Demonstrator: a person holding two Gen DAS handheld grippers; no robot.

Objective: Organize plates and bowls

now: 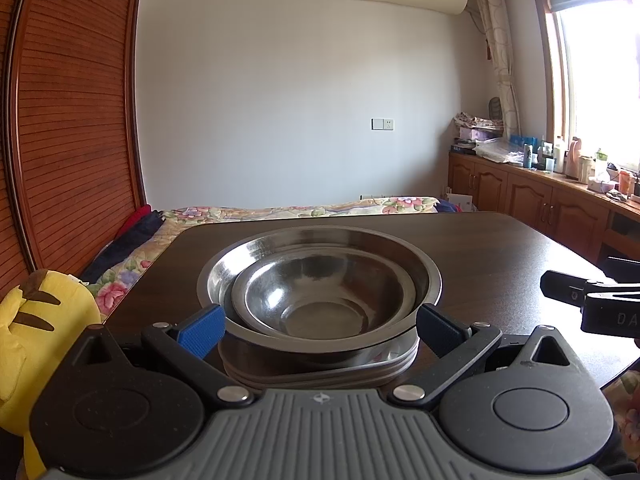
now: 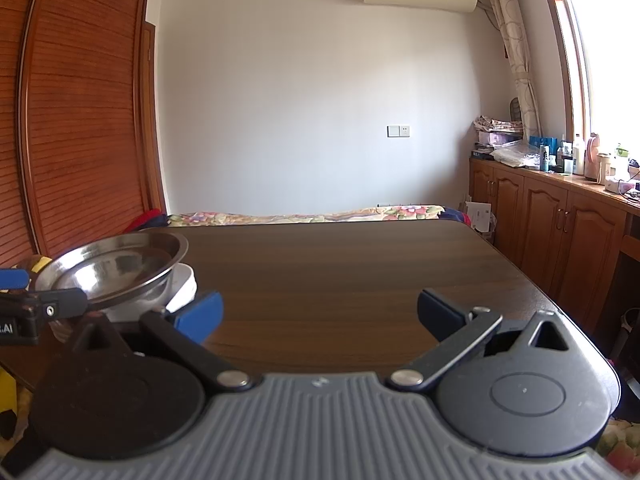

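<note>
Since the stack sits low and centre in my left wrist view, I'll start there: a small steel bowl is nested inside a wider steel bowl, and both rest on what look like plates on the dark bench. My left claw is spread wide, its blue pads on either side of the stack's lower part — whether they touch it I cannot tell, but nothing is clamped. My right claw is likewise spread, holding nothing, over bare wood; in its view the stack appears at the left edge, with a white plate showing under the wide bowl.

I judge the steel light, stiff and slippery: polished walls give pads little to bite on, and the nested bowl could shift or ring if the stack tips. The rolled rim looks the safest hold, pinched across its thickness, or the sides low down with a level lift. The plates beneath may be breakable — set down gently.

Room is generous to the right of frame and toward the far edge. The near bench edge lies close under the stack, and a yellow plush toy crowds the lower left.
</note>
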